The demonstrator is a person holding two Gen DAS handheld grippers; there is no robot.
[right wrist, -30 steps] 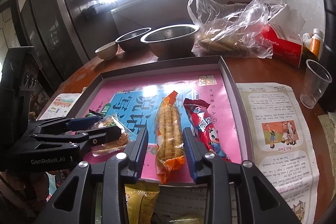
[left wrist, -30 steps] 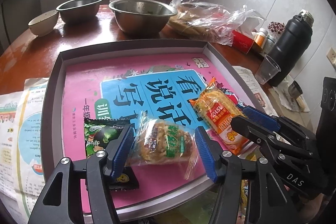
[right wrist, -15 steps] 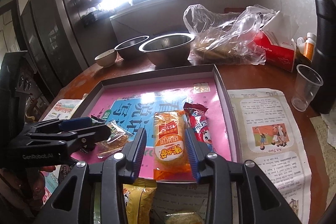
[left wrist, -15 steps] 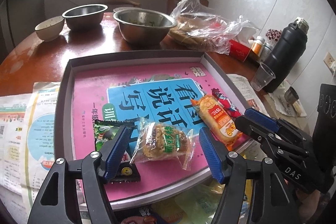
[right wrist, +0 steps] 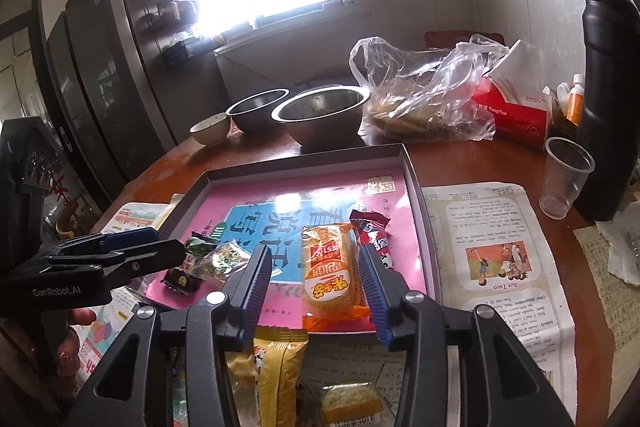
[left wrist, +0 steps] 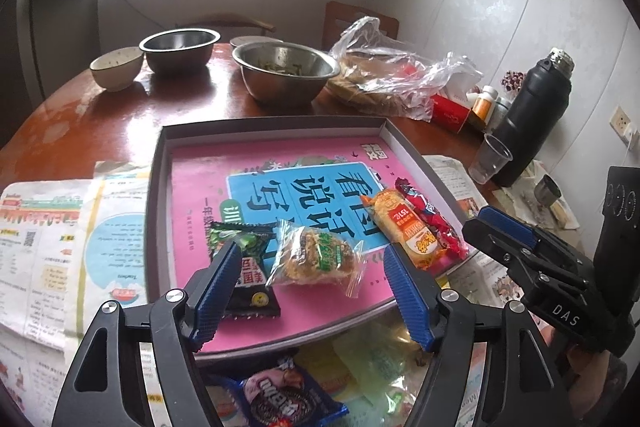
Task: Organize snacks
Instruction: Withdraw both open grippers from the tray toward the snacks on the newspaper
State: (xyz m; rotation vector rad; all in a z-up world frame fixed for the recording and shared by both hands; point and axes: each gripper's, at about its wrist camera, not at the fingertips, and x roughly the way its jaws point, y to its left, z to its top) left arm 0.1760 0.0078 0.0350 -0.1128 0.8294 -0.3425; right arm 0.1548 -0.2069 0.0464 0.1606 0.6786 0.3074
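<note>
Low in the left wrist frame, the left gripper (left wrist: 308,291) has its fingers spread wide and holding nothing, on either side of a clear-wrapped cake (left wrist: 316,259) in the tray (left wrist: 156,195). In the right wrist view the right gripper (right wrist: 316,291), equally wide and empty, flanks the orange snack pack (right wrist: 328,271), printed "米多奇", at the tray's near edge. The left gripper's side reads "GenRobot.AI"; the red tissue box (right wrist: 516,115), upper right, "TangHua".
</note>
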